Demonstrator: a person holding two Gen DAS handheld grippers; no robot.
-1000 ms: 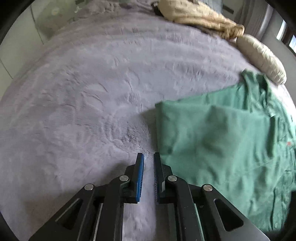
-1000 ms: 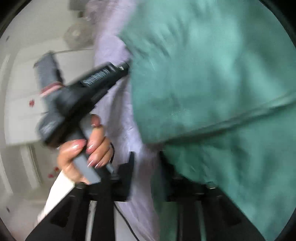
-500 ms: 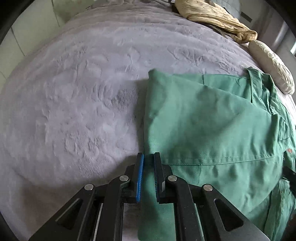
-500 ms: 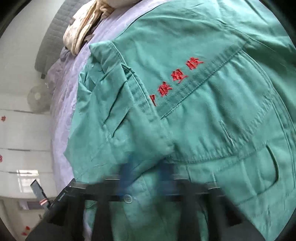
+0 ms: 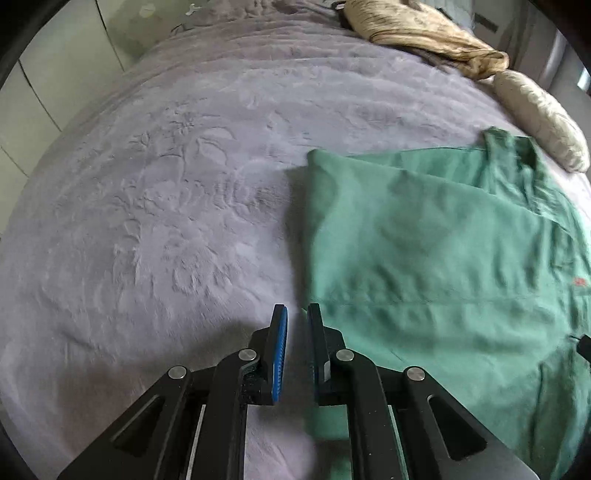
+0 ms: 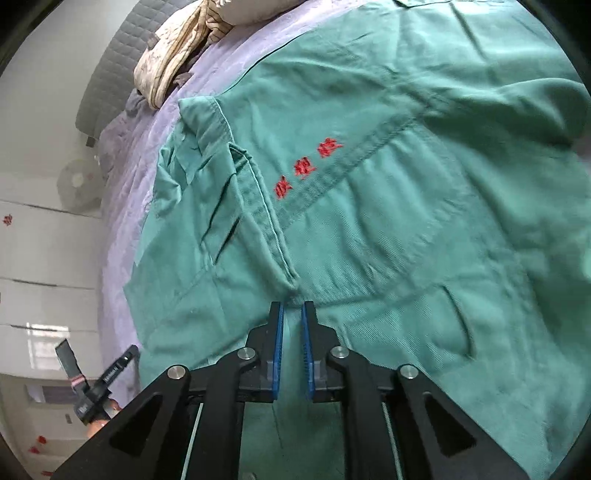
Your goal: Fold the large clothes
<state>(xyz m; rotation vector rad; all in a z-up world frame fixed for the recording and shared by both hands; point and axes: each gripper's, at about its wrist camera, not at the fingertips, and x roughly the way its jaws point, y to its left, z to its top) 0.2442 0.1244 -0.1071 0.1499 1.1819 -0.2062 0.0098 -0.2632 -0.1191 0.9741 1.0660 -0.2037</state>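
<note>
A green work shirt (image 5: 424,258) lies partly folded on the grey bedspread (image 5: 166,203). My left gripper (image 5: 296,312) is shut just above the bed at the shirt's left folded edge. The cloth lies under its right finger, and nothing shows pinched between the pads. In the right wrist view the shirt's front (image 6: 406,240) fills the frame, with red embroidered characters (image 6: 306,168) beside the button placket (image 6: 264,218). My right gripper (image 6: 293,308) sits at the placket's lower end. Its jaws are opening, with a puckered fold of green cloth still between the pads.
A crumpled beige blanket (image 5: 424,33) and a pale pillow (image 5: 539,118) lie at the bed's far side. White cabinets (image 6: 37,240) and a fan (image 6: 79,184) stand beyond the bed edge. The person's other hand with its black tool (image 6: 96,387) shows at lower left.
My right gripper swung from the bed's edge onto the shirt front and closed at the placket. The shirt's folded edge, between my left jaws half a second ago, now lies just right of them.
</note>
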